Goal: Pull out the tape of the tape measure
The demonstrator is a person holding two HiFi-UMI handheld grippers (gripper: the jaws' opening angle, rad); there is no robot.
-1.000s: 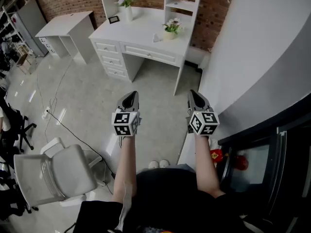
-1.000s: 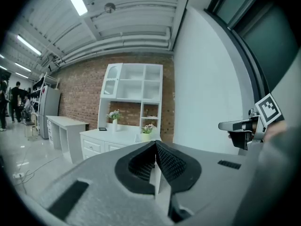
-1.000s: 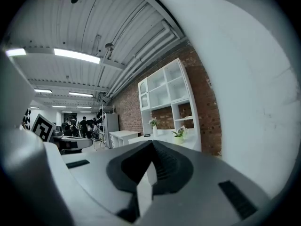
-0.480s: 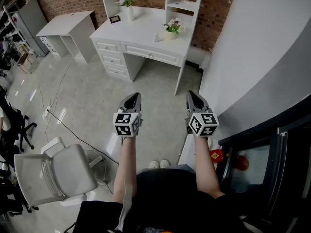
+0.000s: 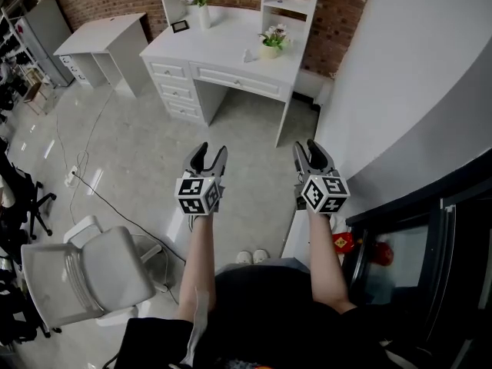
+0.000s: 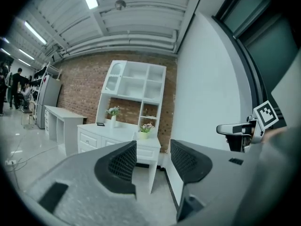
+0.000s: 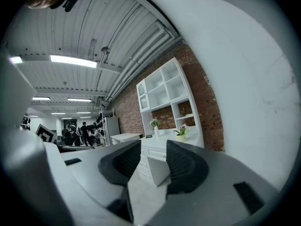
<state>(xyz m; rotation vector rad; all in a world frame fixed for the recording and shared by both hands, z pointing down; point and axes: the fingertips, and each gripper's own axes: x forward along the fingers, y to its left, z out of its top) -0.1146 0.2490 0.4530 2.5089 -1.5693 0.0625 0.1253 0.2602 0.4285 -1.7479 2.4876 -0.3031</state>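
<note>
No tape measure shows in any view. I hold both grippers out at arm's length above the tiled floor, pointing toward a white desk [image 5: 223, 52]. My left gripper [image 5: 209, 149] has its jaws opening, with nothing between them; in the left gripper view [image 6: 153, 159] only the desk shows through the gap. My right gripper [image 5: 312, 146] is opening too and is also empty [image 7: 153, 161]. The two grippers hang side by side, about a forearm's width apart.
The desk carries a hutch, a potted plant [image 5: 269, 46], a vase of flowers [image 5: 201, 2] and a small frame [image 5: 179, 27]. A grey office chair [image 5: 84, 275] stands at lower left, a cable [image 5: 100, 191] crosses the floor, and a white wall [image 5: 415, 75] runs close on the right.
Both grippers' jaws were shut in the earlier frames and now stand apart. The hands stay in almost the same place.
</note>
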